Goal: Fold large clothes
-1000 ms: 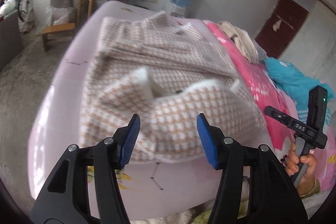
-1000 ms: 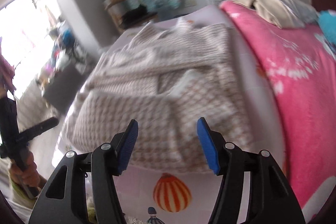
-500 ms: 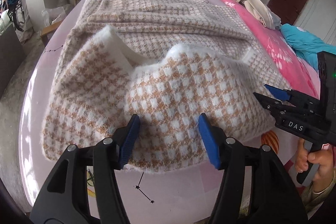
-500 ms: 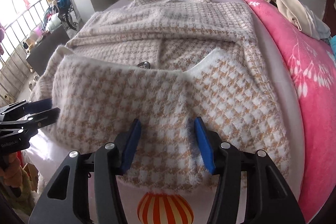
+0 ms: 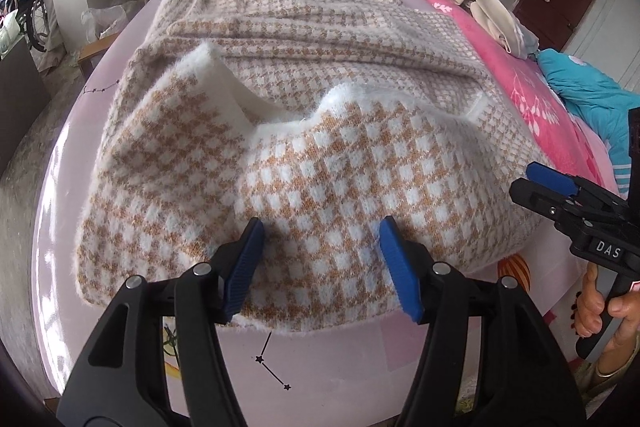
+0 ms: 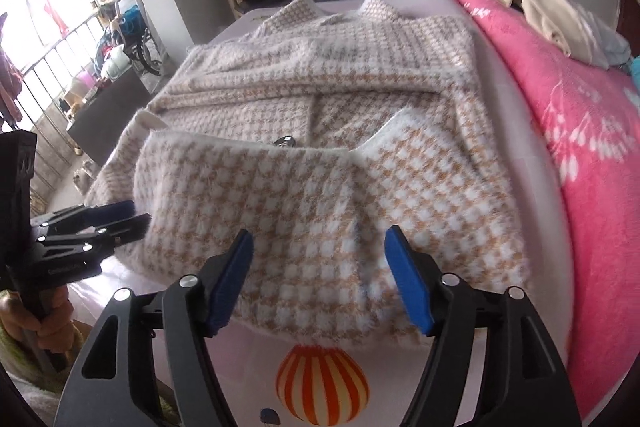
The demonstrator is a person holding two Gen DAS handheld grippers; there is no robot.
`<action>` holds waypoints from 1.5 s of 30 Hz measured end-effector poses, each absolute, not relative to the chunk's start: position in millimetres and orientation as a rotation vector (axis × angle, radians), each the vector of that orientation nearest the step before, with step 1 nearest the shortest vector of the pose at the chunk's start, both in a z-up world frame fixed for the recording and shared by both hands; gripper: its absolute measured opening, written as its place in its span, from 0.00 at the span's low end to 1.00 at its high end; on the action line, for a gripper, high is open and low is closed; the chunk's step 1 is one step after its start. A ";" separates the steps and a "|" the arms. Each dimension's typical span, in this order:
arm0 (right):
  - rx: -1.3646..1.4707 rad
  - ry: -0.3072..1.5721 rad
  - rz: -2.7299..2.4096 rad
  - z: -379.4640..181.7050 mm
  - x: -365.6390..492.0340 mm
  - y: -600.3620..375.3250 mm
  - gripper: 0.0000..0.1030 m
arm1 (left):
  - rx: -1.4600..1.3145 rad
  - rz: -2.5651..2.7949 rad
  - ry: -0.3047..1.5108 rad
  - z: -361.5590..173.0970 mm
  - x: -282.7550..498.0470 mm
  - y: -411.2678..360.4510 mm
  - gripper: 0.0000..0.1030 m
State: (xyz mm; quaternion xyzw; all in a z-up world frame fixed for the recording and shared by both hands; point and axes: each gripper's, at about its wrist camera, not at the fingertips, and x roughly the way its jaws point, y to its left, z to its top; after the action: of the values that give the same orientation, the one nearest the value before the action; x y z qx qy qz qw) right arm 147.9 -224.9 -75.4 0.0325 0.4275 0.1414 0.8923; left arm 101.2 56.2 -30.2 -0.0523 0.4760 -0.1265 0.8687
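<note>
1. The left gripper (image 5: 320, 251) hangs over the near hem of the houndstooth coat (image 5: 304, 131), pads apart with a hump of fabric between them, not pinched.
2. The right gripper (image 6: 318, 263) has its jaws opening over the same folded hem; cloth lies between its blue pads (image 6: 408, 279).
3. The coat lies spread on the pale pink sheet (image 6: 248, 355), bottom part folded up, collar far.
4. A pink blanket (image 6: 580, 115) lies just beside it.

"DAS" on the right gripper (image 5: 550, 183) body, white letters
</note>
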 end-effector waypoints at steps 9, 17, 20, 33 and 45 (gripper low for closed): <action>0.065 0.920 0.281 -89.7 150.4 -228.2 0.67 | -0.109 -0.265 0.997 -30.0 101.9 56.3 0.56; 0.087 0.923 0.291 -90.7 151.1 -232.2 0.67 | -0.110 -0.263 0.997 -29.7 102.0 56.2 0.56; 0.089 0.923 0.292 -90.9 151.2 -232.7 0.67 | -0.109 -0.263 0.998 -29.7 102.1 56.2 0.56; 0.093 0.922 0.296 -91.5 150.7 -234.0 0.67 | -0.109 -0.259 1.001 -30.4 102.4 56.0 0.56; 0.094 0.922 0.296 -91.8 150.5 -234.5 0.67 | -0.109 -0.258 1.002 -29.7 102.1 56.2 0.56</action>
State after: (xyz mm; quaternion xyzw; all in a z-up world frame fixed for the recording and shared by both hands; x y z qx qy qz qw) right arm 150.5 -234.5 -91.8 0.0451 0.4429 0.1421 0.8841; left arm 102.1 56.2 -29.7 -0.0520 0.4787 -0.1235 0.8677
